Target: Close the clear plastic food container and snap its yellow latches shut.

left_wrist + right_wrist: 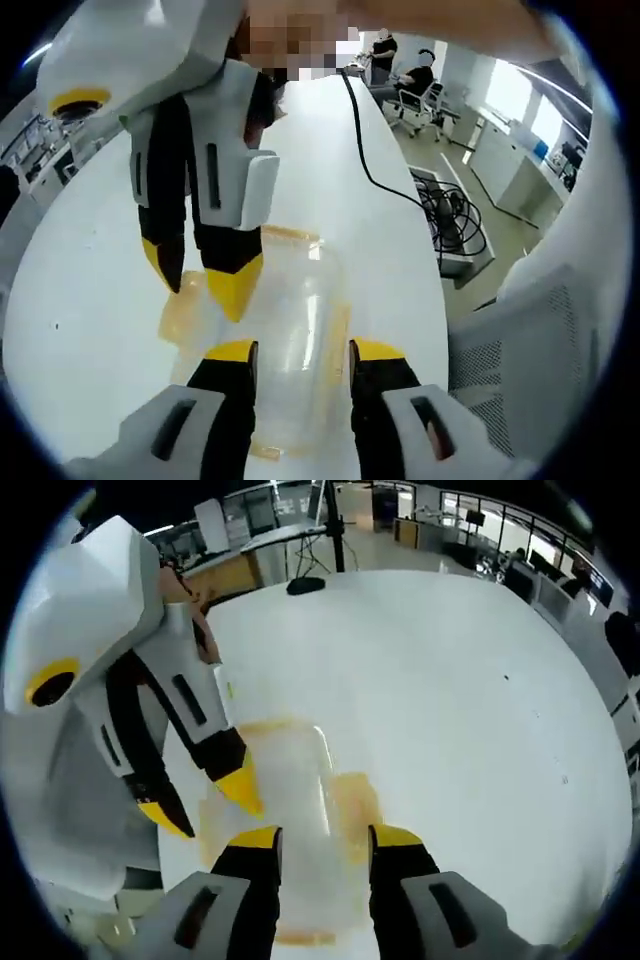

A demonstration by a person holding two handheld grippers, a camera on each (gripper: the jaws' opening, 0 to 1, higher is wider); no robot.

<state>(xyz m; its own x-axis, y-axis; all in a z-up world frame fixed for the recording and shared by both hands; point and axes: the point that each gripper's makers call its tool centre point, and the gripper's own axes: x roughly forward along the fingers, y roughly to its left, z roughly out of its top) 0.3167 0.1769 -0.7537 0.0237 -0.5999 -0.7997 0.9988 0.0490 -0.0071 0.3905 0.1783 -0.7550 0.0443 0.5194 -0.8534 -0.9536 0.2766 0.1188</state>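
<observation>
Clear plastic food container lies flat on the white table, lid on top, yellowish latches along its edges; whether any are snapped down I cannot tell. It sits between the two grippers, which face each other over it.

Left gripper: jaws apart, yellow tips straddling the near end of the container, seemingly touching its sides, not clamped.

Right gripper: jaws apart likewise, tips on either side of the container's other end. It shows in the left gripper view coming down from above, tips at the far edge.

Black cable runs across the table and drops to a coil on the floor. Office chairs and seated people stand well apart in the background.
</observation>
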